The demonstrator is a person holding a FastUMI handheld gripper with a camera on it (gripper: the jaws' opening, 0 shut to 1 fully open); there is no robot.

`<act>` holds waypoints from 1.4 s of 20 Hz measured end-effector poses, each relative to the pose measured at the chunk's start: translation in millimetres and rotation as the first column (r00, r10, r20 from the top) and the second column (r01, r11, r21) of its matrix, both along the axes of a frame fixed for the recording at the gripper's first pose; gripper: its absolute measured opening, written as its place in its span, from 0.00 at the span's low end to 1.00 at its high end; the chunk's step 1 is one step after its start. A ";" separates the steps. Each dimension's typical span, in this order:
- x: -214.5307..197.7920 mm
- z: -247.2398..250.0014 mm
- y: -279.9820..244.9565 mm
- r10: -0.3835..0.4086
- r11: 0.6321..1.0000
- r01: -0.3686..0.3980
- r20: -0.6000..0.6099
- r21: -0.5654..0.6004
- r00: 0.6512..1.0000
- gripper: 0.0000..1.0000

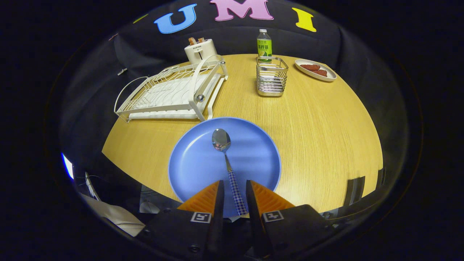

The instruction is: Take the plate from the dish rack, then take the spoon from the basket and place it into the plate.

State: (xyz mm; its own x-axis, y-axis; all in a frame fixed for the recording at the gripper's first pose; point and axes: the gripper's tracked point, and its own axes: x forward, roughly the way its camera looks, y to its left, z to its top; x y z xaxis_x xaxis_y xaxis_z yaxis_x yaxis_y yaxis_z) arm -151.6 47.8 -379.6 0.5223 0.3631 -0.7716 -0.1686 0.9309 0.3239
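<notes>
1. The gripper [235, 186] hung low over the near edge of the table [326, 119], its two fingers [217, 199] parted a little, with the spoon [225, 159] handle lying in the gap between them.
2. A small space showed on either side of the handle, so neither finger clearly pressed it; whether one just touched it could not be told.
3. The spoon lay in the blue plate [195, 163], bowl up near the plate's middle and ahead of the fingertips, with the checked handle running back toward the gripper.
4. The handle's end and the plate's near rim were hidden behind the fingers and the gripper body.
5. The plate sat flat on the table, just ahead of the fingers.
6. Beyond it to the left stood the white dish rack [170, 92], with no dishes visible in it; its far corner was partly covered by a toaster [200, 50] holding something brownish, too small to make out.
7. The wire basket [271, 77] stood beyond the plate, well apart from it; its contents were hard to tell through the wires.
8. A bottle [264, 45] stood just behind the basket, its base hidden by it.
9. A small dish [315, 70] with dark reddish pieces lay to the right of the basket.
</notes>
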 end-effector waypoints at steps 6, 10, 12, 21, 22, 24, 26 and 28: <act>5.3 1.0 -2.1 0.006 1.000 -0.005 0.030 -0.024 1.000 0.98; 6.1 6.1 -0.6 0.015 1.000 -0.014 0.041 -0.026 0.999 0.99; 13.7 18.4 -0.2 0.017 1.000 -0.015 0.077 -0.020 0.997 0.99; 90.0 153.5 -32.5 -0.080 0.996 0.085 0.379 0.004 0.922 0.99; 97.8 170.0 -37.3 -0.092 0.995 0.098 0.411 0.008 0.907 0.99; 110.7 203.1 -46.5 -0.110 0.993 0.116 0.472 0.016 0.875 0.99; 118.9 235.7 -55.0 -0.118 0.992 0.127 0.528 0.020 0.841 0.99; 125.6 268.5 -62.7 -0.129 0.990 0.141 0.583 0.025 0.802 0.99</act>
State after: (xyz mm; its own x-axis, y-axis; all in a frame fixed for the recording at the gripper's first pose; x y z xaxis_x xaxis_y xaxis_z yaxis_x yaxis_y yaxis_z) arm -26.0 -14.8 -111.1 0.9181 0.2439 -0.3124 -0.1919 0.9632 0.1881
